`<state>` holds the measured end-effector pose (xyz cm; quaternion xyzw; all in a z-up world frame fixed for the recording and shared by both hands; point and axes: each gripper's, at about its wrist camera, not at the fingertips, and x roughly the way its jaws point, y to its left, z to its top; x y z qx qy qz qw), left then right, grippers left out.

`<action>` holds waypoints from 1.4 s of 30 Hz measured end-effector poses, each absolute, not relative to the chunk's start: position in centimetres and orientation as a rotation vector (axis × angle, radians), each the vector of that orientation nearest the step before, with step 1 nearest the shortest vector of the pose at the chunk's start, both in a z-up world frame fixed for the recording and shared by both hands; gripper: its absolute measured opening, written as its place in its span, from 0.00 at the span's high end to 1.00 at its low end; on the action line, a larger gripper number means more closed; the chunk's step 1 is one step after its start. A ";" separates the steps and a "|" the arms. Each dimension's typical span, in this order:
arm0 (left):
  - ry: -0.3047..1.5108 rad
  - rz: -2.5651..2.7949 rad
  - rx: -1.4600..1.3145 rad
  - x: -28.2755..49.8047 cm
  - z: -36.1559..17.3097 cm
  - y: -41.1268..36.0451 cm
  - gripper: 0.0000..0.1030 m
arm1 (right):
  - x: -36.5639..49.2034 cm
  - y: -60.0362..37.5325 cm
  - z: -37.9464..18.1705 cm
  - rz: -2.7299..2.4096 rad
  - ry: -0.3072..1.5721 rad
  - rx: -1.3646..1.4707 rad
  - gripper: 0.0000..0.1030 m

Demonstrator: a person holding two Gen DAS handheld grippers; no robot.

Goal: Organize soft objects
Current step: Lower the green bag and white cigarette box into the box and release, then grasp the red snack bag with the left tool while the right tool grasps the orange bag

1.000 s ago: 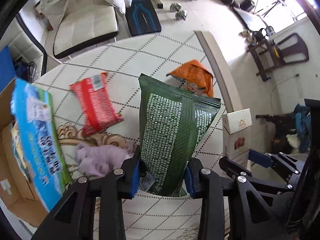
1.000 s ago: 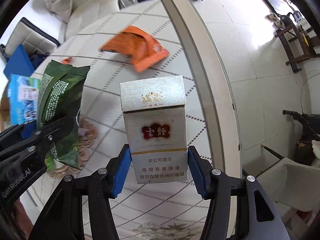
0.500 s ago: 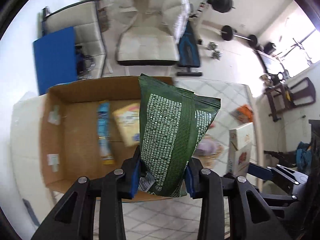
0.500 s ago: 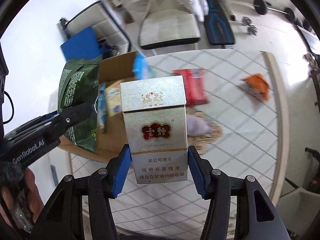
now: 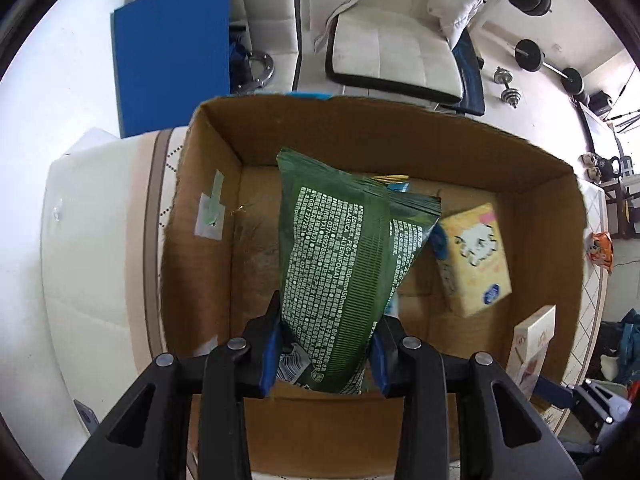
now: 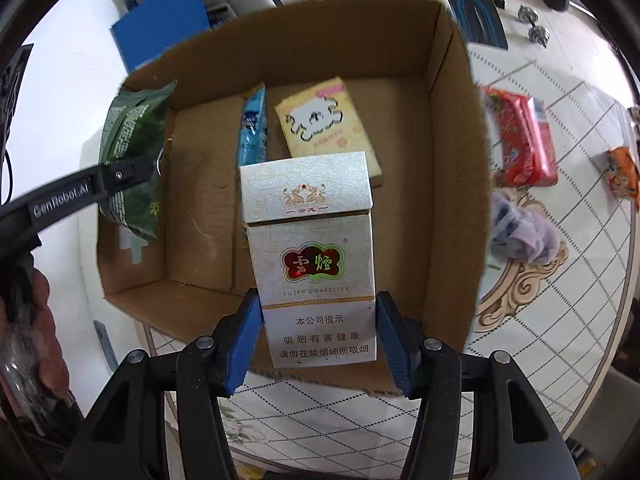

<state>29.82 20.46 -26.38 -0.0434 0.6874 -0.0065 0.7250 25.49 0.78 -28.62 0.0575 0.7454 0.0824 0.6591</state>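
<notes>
Over the open cardboard box we hold both loads: our left claw is clamped on the lower end of the green pouch, which stands up above the box floor, and our right claw is closed on the bottom of the cigarette pack, poised above the near wall of the box.

We judge the main risk to be a bad release. The green pouch is limp and tall; let go from this height it could flop over the yellow tissue pack and the blue packet lying on the box floor, or catch on the near wall. The cigarette pack sits so close to that wall that dropping it now might tip it out onto the bench. The two claws are also near each other, so a hurried move could make them knock.

Only the right wrist view shows what remains on the bench: a red packet, a lilac cloth and an orange bag, plus the left hand. The left wrist view alone shows a taped label on the box's inner left wall and the white armchair beyond.
</notes>
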 end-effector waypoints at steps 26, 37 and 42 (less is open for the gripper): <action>1.503 0.017 -0.114 28.4 -24.9 22.2 0.14 | 25.4 0.6 -28.9 0.081 1.669 0.069 0.06; 1.358 0.004 -0.104 21.1 -20.0 20.2 0.06 | 22.1 -0.7 -23.1 0.059 1.512 -0.009 0.05; 1.294 0.004 -0.081 18.3 -16.7 19.1 0.06 | 20.0 -0.8 -20.5 0.089 1.460 -0.017 0.05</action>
